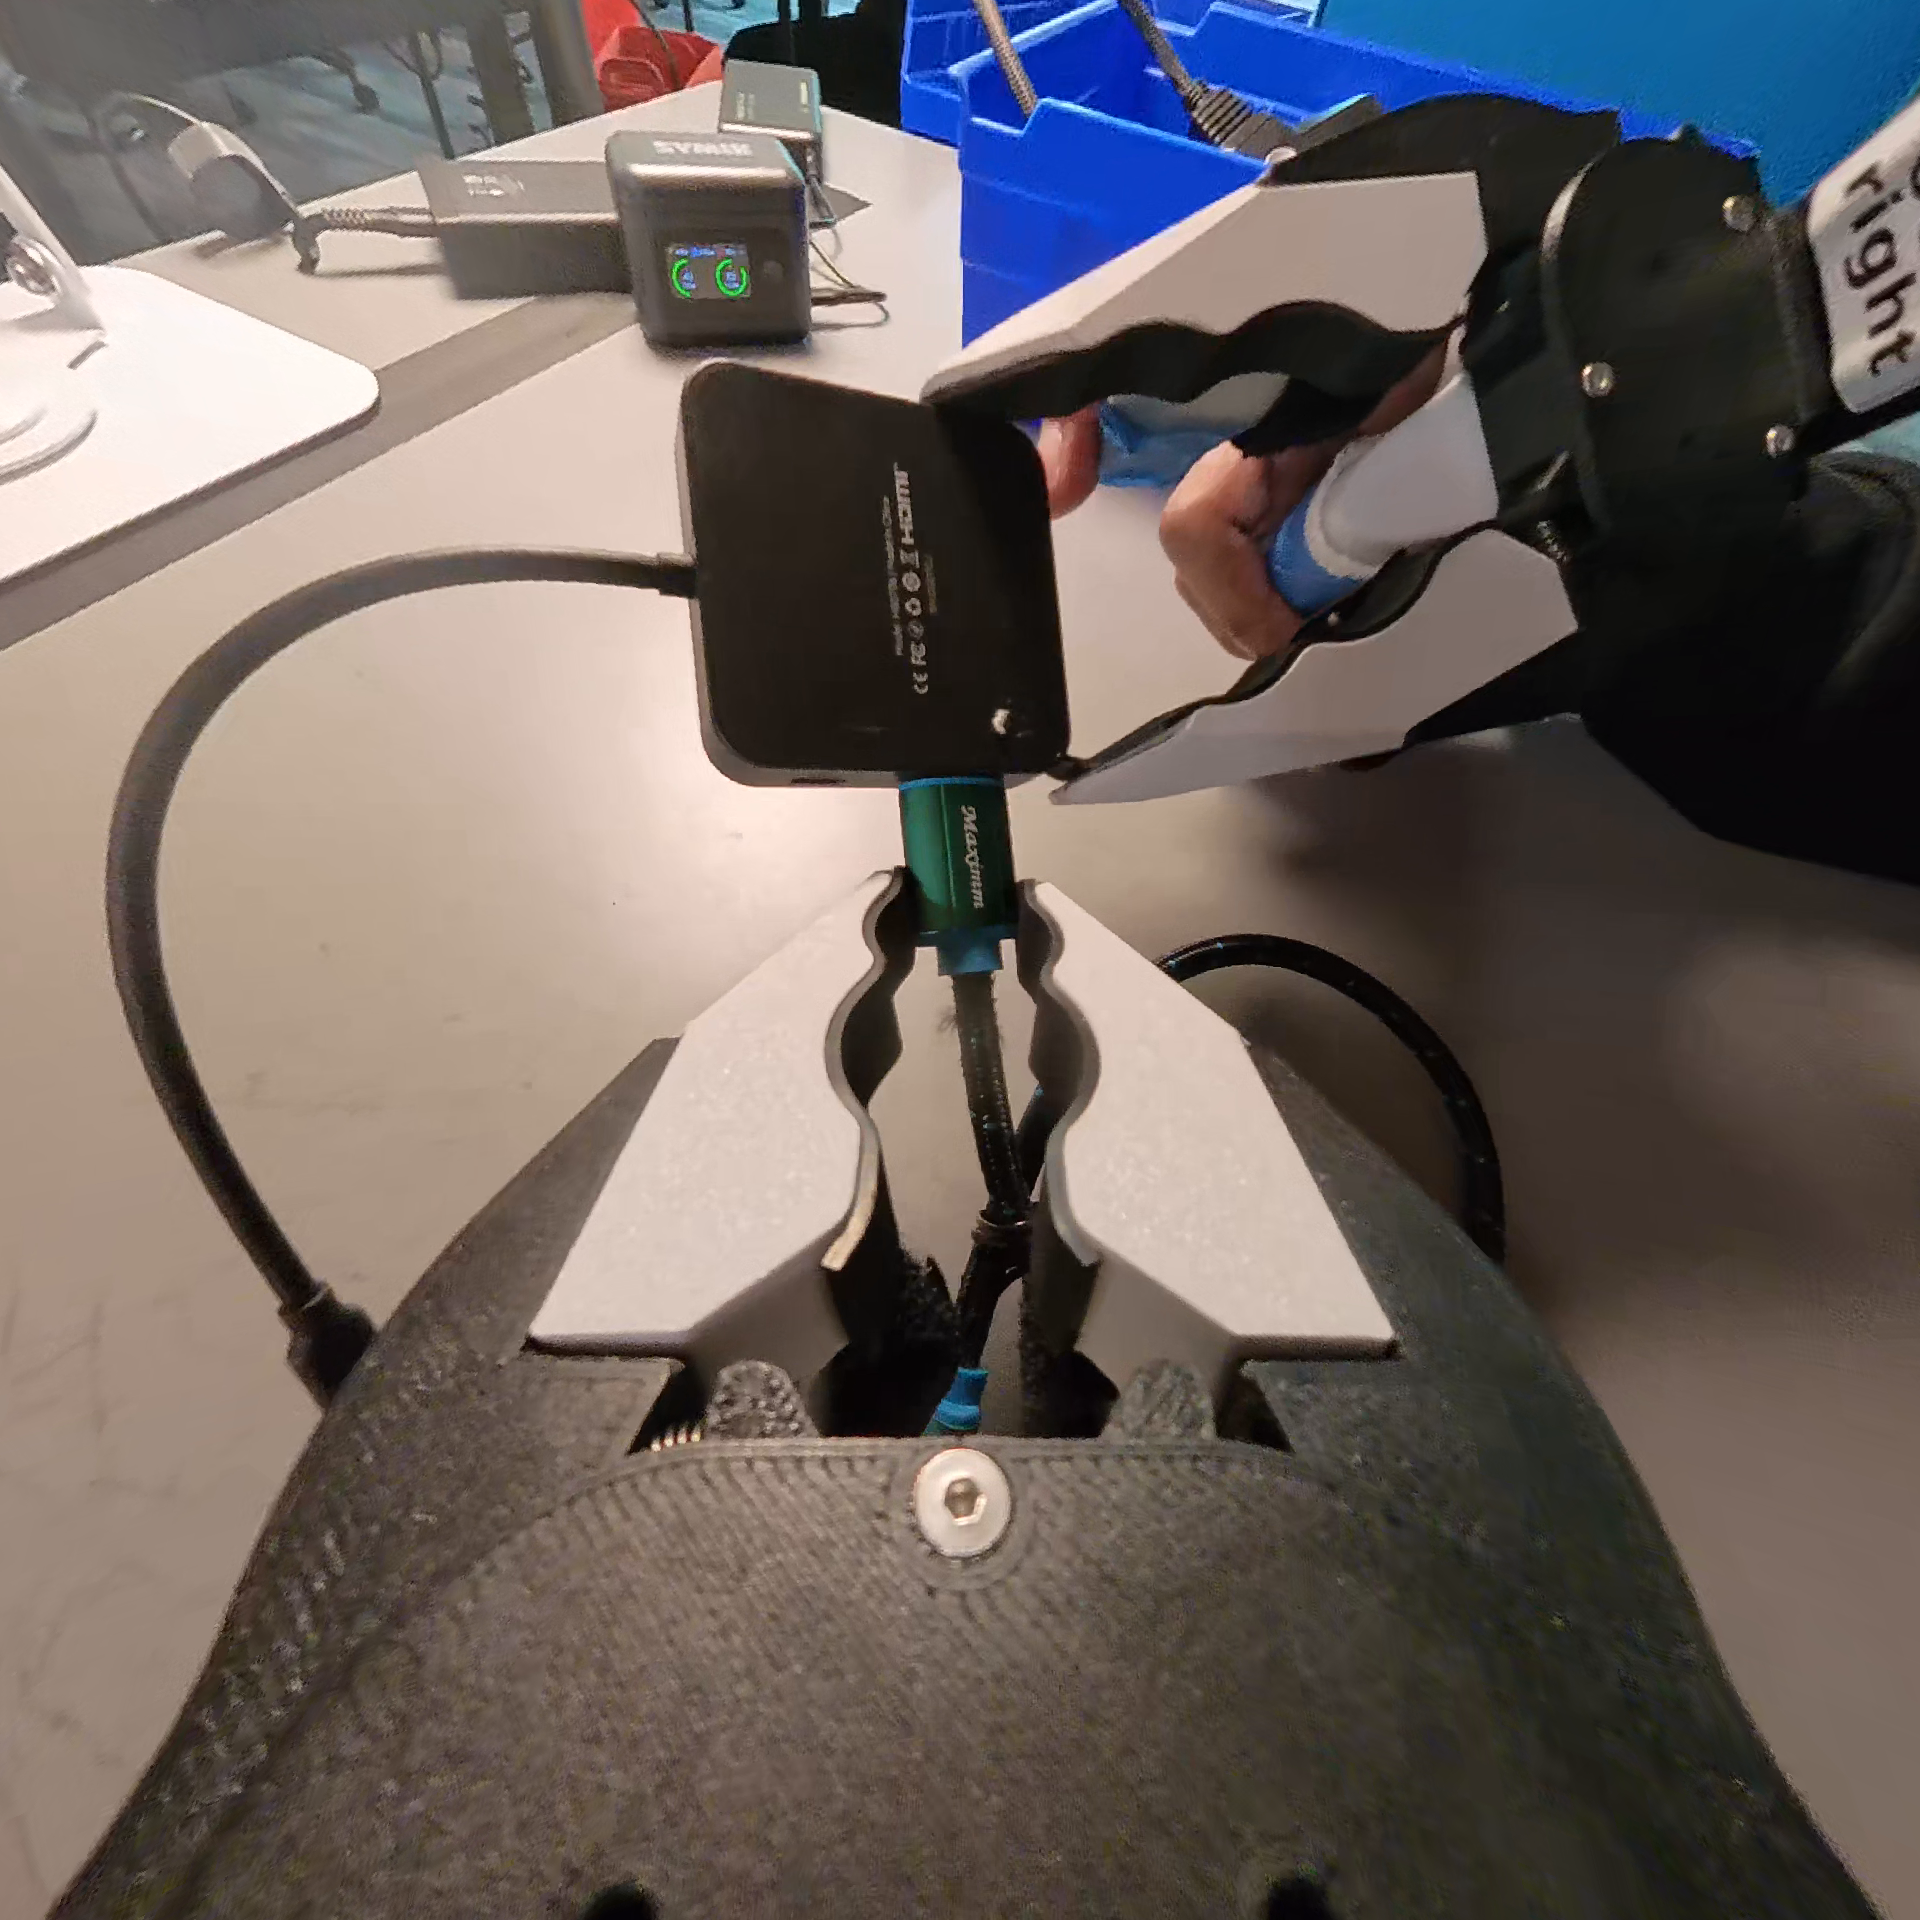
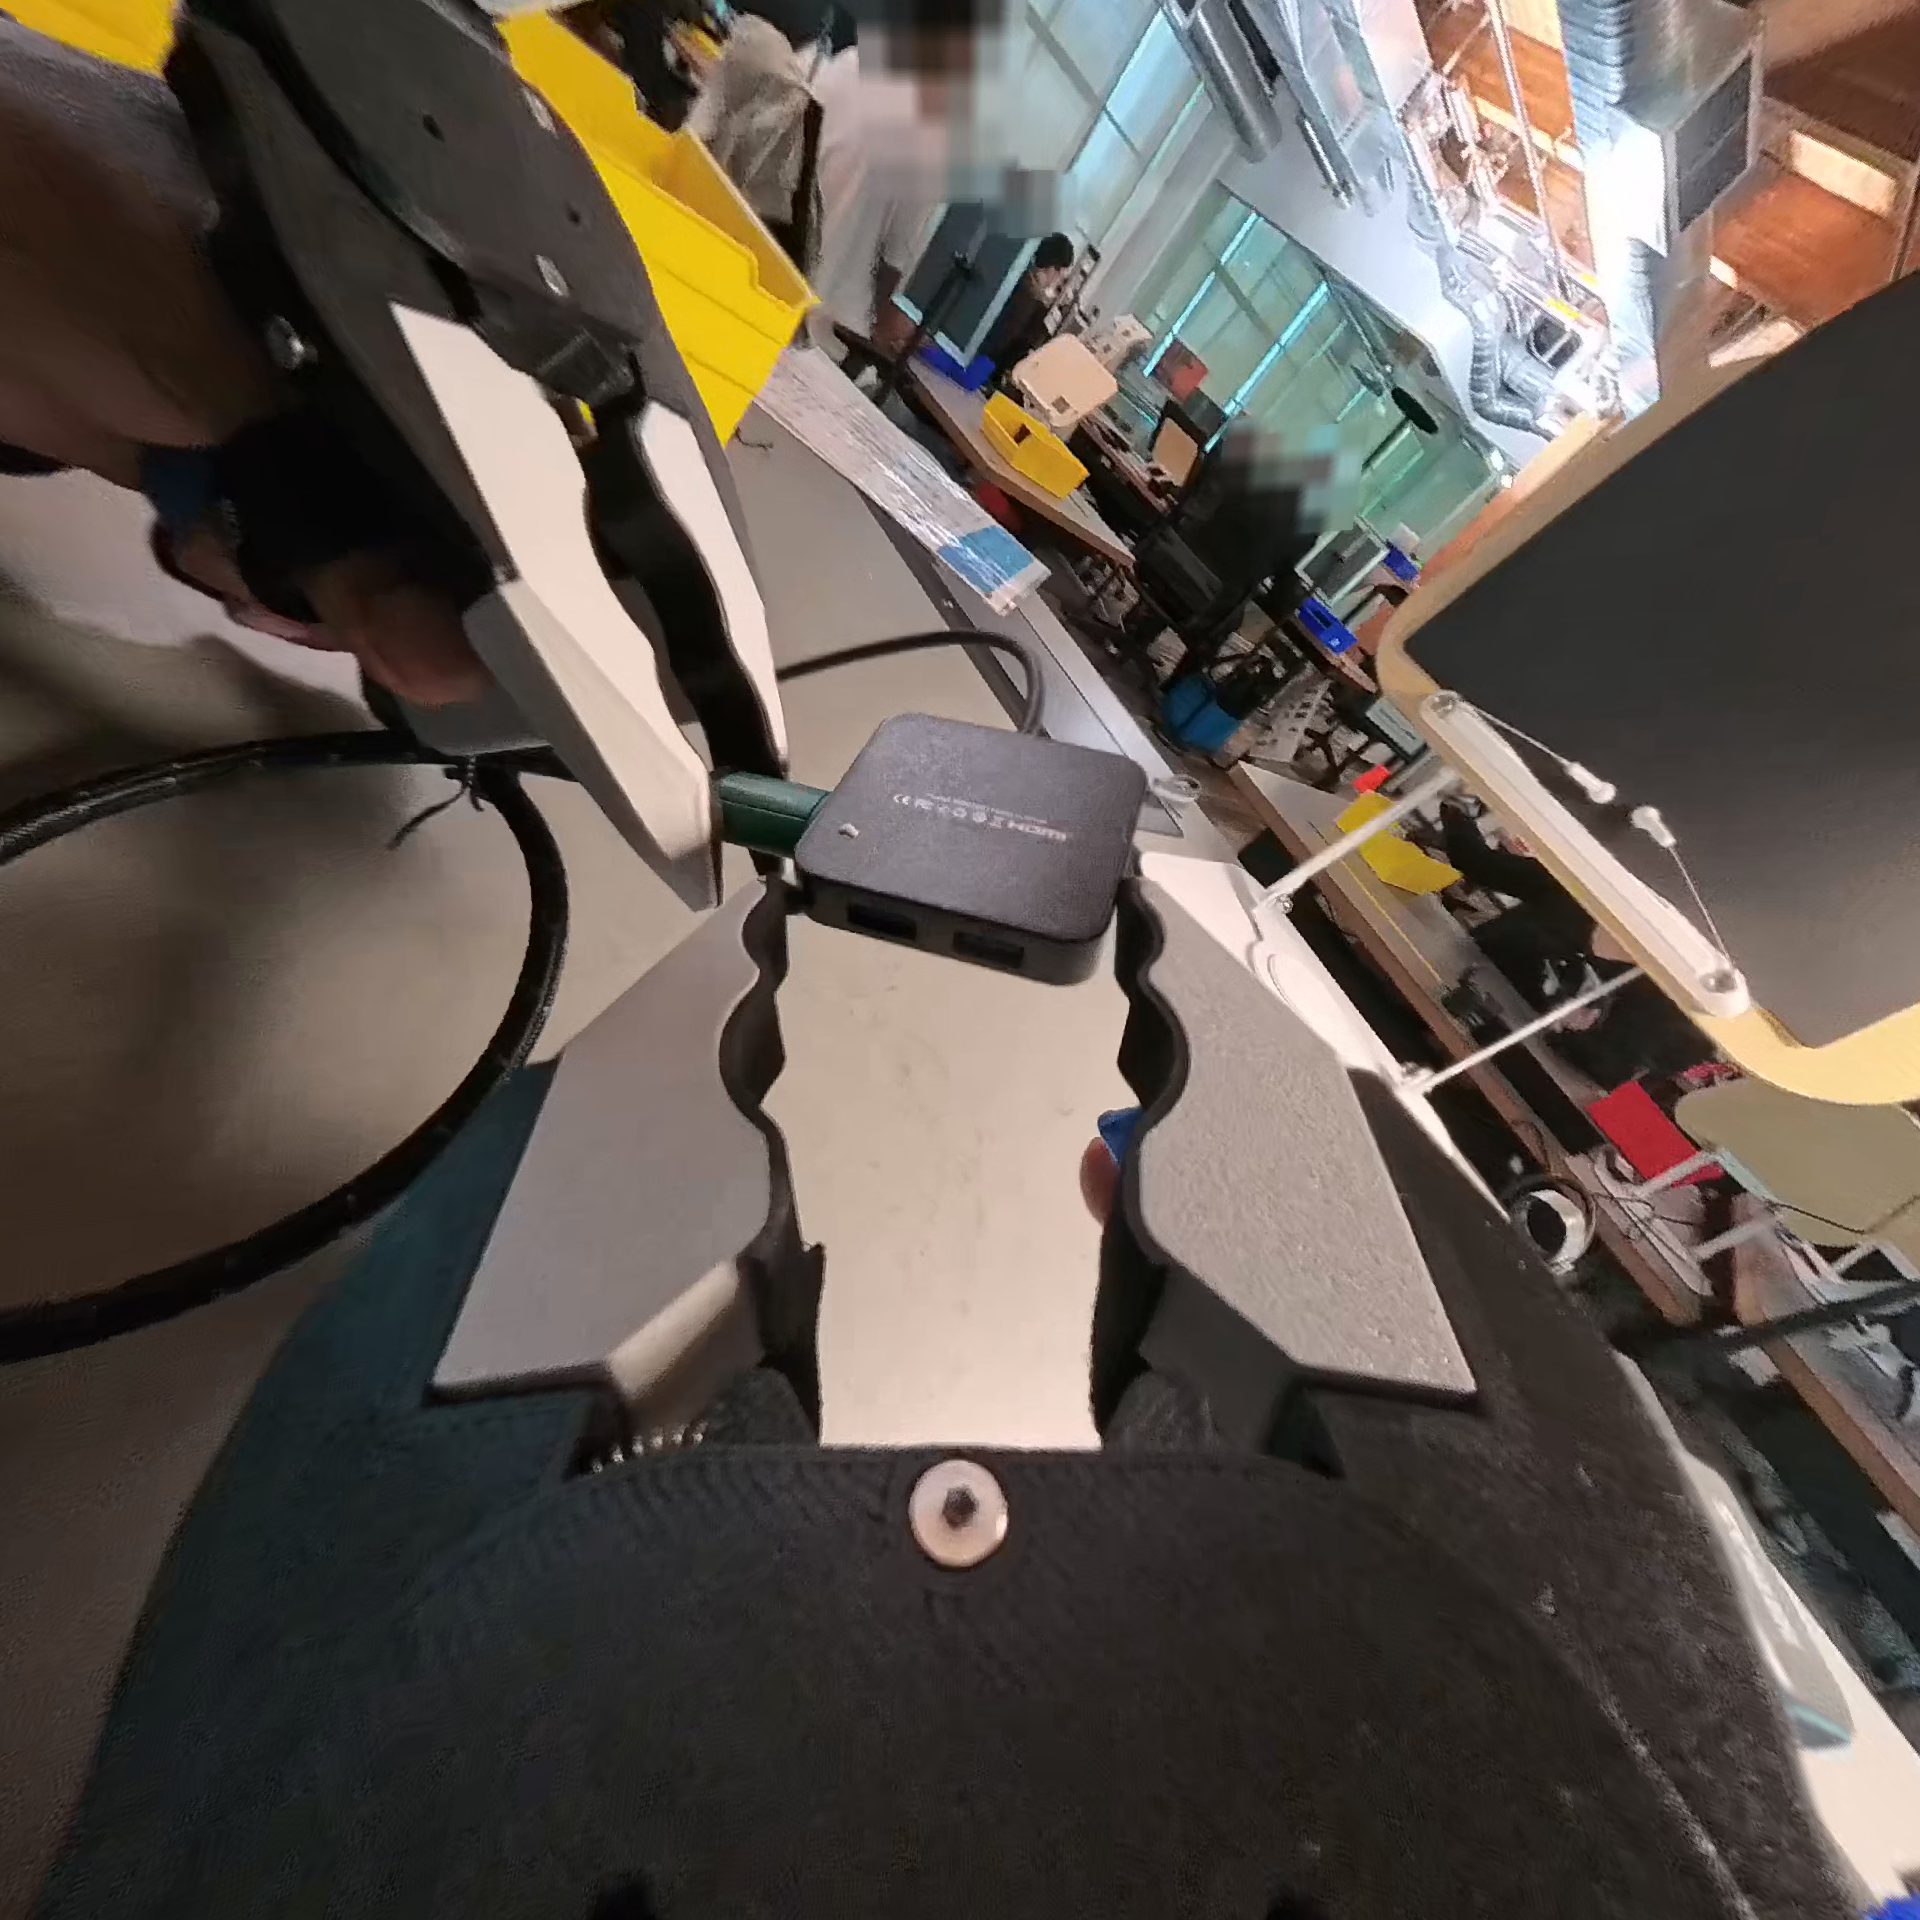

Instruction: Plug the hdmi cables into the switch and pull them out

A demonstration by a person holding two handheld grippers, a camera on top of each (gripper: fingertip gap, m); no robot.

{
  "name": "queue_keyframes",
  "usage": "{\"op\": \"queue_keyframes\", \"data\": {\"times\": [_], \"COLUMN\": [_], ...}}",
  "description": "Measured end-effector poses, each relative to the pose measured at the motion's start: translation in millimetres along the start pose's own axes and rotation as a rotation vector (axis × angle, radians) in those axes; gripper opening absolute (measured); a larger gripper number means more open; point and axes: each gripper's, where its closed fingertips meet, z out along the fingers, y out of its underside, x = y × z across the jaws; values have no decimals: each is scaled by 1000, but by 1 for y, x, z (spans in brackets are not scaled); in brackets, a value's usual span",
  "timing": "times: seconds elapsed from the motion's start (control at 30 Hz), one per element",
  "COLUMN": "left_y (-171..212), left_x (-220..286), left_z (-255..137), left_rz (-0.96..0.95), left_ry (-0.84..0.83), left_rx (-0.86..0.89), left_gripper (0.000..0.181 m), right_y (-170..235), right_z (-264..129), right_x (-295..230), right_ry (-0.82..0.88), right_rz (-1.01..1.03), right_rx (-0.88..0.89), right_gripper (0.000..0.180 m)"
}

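The left gripper (image 1: 958, 906) is squeezing the green plug (image 1: 954, 852), pointing straight into the switch (image 1: 873, 582) (held up off the table), which the right gripper (image 2: 948, 914) is clamping.

Each hand-held gripper has a black body of ribbed, printed plastic with one silver hex screw set in the middle near the camera. The left hand-held gripper (image 1: 957, 914) and the right hand-held gripper (image 2: 951, 914) both carry two pale grey wedge-shaped fingers (image 1: 727, 1122) whose inner edges are lined with wavy black pads. The right one bears a white label band, small dark screws on its housing and a blue-and-white handle. The person wears a dark sleeve (image 1: 1766, 727).
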Motion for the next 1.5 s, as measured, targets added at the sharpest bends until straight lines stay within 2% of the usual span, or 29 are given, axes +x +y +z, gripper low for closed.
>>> {"op": "queue_keyframes", "data": {"times": [0.1,0.2,0.43,0.53,0.6,0.67,0.7,0.77,0.87,1.0,1.1,1.23,1.37,1.5], "left_y": [-3,-4,-8,3,11,12,10,6,-27,-102,-120,-98,-69,-60], "left_x": [-5,-7,9,15,21,32,37,41,30,14,-3,-19,-20,-12], "left_z": [-5,-6,-12,-12,-11,-11,-11,-12,-25,-96,-132,-105,-65,-49], "left_rz": [15,34,-42,-12,20,42,51,88,182,167,118,23,64,78], "left_ry": [-15,-14,186,226,237,273,290,296,181,76,26,47,7,13], "left_rx": [4,14,58,-30,-88,-98,-89,-74,125,586,739,613,438,381], "left_gripper": [20,20,20,20,20,20,20,21,20,17,15,15,15,14], "right_y": [-6,-5,-4,-9,-4,0,-1,-7,-1,-12,-31,-29,29,90], "right_z": [-5,-6,-6,-9,-7,-5,-5,-10,-27,-73,-122,-211,-296,-345], "right_x": [8,15,9,10,-1,-11,-13,-6,11,40,75,147,188,193], "right_ry": [-9,-5,97,190,186,193,218,296,354,531,682,875,972,1014], "right_rz": [101,136,-270,-578,-751,-865,-907,-942,-893,-810,-766,-622,-304,-261], "right_rx": [44,46,-8,-61,-117,-138,-140,-160,-289,-406,-476,-649,-894,-1174], "right_gripper": [60,70,82,86,86,76,63,26,22,17,16,15,15,16]}}
